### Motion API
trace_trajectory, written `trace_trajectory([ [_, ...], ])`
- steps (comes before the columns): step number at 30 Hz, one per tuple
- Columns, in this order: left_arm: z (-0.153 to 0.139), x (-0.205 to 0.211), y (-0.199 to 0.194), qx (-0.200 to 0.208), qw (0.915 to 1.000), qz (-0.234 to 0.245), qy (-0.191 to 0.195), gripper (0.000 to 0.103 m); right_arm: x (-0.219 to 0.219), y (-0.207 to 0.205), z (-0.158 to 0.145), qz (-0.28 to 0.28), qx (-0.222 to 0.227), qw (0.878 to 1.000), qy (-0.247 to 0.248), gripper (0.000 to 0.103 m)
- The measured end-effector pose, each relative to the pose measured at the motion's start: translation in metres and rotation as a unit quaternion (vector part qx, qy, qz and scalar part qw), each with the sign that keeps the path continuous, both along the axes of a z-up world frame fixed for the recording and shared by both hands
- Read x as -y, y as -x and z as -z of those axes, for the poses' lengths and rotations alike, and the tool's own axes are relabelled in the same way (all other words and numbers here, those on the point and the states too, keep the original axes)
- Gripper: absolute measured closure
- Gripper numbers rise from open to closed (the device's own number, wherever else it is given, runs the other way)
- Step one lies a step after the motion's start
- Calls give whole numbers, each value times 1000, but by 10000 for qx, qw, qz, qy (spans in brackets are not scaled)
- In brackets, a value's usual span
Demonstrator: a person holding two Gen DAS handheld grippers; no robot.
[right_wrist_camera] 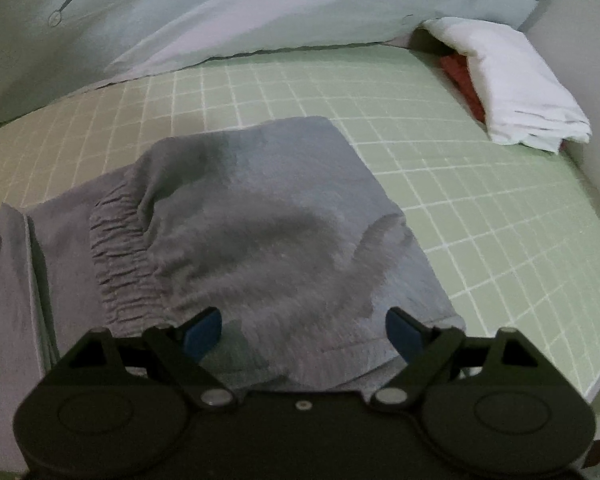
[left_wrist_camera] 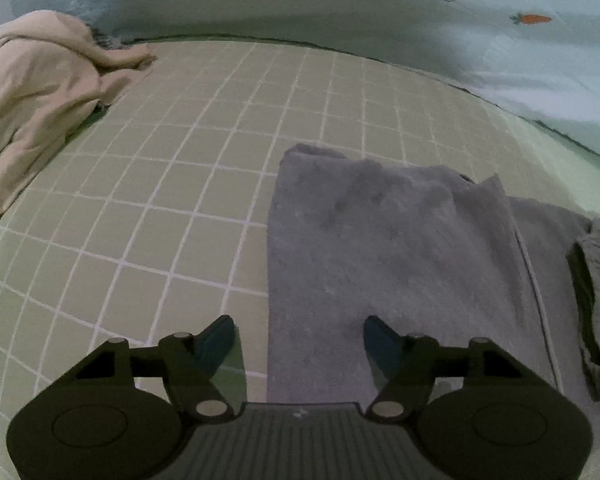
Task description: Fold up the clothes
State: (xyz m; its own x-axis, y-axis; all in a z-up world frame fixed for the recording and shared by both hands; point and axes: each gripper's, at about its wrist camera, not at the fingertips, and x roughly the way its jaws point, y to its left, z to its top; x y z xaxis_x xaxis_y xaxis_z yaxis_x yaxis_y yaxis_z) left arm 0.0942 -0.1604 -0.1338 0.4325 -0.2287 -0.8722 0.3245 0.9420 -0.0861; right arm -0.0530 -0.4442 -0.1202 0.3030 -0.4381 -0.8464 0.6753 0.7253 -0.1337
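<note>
A grey garment with an elastic waistband lies partly folded on the green checked sheet; it shows in the left wrist view (left_wrist_camera: pixel 400 248) and in the right wrist view (right_wrist_camera: pixel 268 240). Its gathered waistband (right_wrist_camera: pixel 120 256) faces left in the right view. My left gripper (left_wrist_camera: pixel 299 340) is open and empty, just above the garment's left edge. My right gripper (right_wrist_camera: pixel 304 332) is open and empty, just above the garment's near edge. Neither touches the cloth as far as I can tell.
A crumpled beige garment (left_wrist_camera: pixel 40 100) lies at the far left of the sheet (left_wrist_camera: pixel 180 200). A pale quilt with carrot prints (left_wrist_camera: pixel 532 20) lies along the far side. A folded white cloth (right_wrist_camera: pixel 512 80) on something red sits far right, by the bed's edge (right_wrist_camera: pixel 596 376).
</note>
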Motion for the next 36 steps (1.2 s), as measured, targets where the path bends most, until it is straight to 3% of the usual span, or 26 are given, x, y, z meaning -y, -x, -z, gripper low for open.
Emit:
trace_trajectory([
  [2, 0, 0, 0, -1, 10000, 51, 68, 36, -4, 3, -2, 28, -16, 10000, 73, 13],
  [4, -2, 0, -1, -25, 9999, 56, 137, 60, -7, 6, -2, 26, -28, 9999, 119, 13],
  [7, -6, 1, -2, -150, 9996, 8, 260, 89, -9, 11, -2, -3, 39, 9999, 93, 13],
  [10, -17, -1, -1, -169, 9981, -81, 588, 94, -5, 18, -4, 29, 232, 9997, -86, 13],
  [17, -60, 49, 28, 284, 9942, -20, 1042, 95, 26, 36, -10, -302, 591, 9973, -318, 13],
  [24, -89, 151, 75, 503, 9880, 669, 1300, 96, 87, 77, -15, -175, 819, 9949, -560, 13],
  [27, -90, 198, 97, 458, 9832, 1052, 1423, 96, 112, 97, -9, -61, 827, 9944, -661, 14],
  [30, -69, 241, 116, 320, 9820, 1290, 1344, 95, 134, 117, -6, 12, 799, 9945, -679, 13],
  [34, -33, 273, 128, -190, 9863, 1177, 1139, 83, 159, 142, -6, 53, 760, 9955, -562, 14],
  [35, -31, 274, 130, -263, 9853, 1175, 1213, 77, 164, 147, -6, 53, 755, 9957, -526, 13],
  [36, -29, 274, 132, -314, 9843, 1169, 1282, 61, 168, 151, -6, 66, 756, 9958, -508, 13],
])
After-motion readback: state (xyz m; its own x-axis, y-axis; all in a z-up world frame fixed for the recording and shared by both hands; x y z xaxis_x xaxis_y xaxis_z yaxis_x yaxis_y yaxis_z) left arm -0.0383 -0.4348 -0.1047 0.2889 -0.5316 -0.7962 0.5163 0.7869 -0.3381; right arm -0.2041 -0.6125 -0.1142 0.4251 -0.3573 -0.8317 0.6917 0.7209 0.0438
